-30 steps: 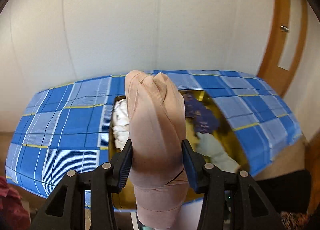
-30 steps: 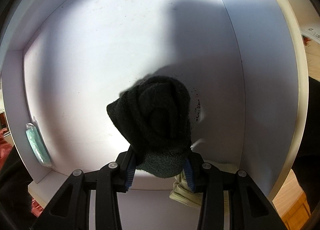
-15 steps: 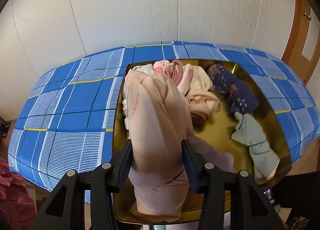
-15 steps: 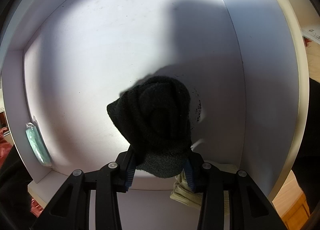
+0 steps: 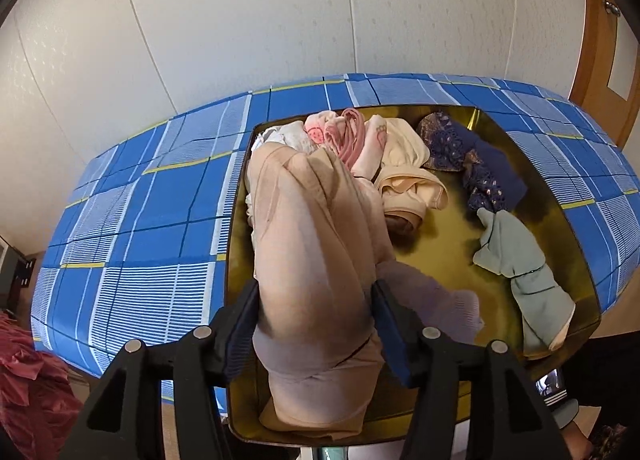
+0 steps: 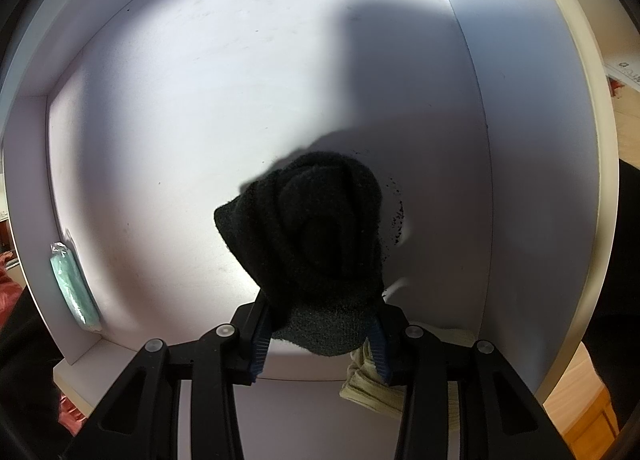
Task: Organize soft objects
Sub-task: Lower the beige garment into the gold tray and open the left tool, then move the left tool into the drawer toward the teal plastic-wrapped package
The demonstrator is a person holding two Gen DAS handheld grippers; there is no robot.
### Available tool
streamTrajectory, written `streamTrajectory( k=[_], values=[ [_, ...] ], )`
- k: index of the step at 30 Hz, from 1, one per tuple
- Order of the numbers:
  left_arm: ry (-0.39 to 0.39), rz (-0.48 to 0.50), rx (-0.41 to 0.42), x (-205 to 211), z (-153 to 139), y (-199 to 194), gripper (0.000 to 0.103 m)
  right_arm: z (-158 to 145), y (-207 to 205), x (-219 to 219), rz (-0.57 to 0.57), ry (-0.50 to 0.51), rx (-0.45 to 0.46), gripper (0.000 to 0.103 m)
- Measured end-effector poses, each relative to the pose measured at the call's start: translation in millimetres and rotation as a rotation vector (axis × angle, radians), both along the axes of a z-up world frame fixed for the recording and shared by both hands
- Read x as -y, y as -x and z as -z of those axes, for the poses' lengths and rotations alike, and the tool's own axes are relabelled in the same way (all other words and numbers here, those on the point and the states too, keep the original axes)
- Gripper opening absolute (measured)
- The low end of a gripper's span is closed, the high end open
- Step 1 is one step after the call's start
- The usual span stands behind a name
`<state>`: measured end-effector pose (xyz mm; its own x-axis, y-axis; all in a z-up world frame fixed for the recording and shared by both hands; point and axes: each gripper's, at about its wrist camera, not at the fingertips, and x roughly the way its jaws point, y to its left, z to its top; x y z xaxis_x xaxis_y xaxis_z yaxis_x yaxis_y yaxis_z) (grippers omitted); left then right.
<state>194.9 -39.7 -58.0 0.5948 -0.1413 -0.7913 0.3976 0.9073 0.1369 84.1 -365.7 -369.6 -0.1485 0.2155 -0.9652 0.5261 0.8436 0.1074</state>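
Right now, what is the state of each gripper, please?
Left gripper: closed on the beige stockings.
Right gripper: closed on the black sock.

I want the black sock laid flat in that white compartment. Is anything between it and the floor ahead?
Nothing visible blocks it. The right tongs grip the black sock over the bare white compartment. A green packet lies against the left wall, and a pale folded cloth sits below, near the tongs; both are off to the side.
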Motion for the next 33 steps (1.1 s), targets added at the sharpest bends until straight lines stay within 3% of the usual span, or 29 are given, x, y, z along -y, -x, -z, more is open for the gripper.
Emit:
streamTrajectory(
  k=[10,14,18,23,33],
  values=[
    [0.022,0.007,0.113,0,-24,25,0.054,8,4,-11,-0.005,0.002,0.0,0.044],
    [-0.013,-0.009,0.063,0,-16,13,0.032,6,3,-13,-0.007,0.003,0.0,0.044],
    [-0.046,-0.063,0.012,-10,-3,1,0.032,7,4,-13,-0.005,0.003,0.0,0.044],
    [0.013,-0.074,0.025,-22,-5,13,0.032,6,5,-13,0.003,0.001,0.001,0.043],
    [0.23,0.003,0.09,-44,4,96,0.037,-15,6,-19,0.025,-0.012,0.052,0.041]
  ],
)
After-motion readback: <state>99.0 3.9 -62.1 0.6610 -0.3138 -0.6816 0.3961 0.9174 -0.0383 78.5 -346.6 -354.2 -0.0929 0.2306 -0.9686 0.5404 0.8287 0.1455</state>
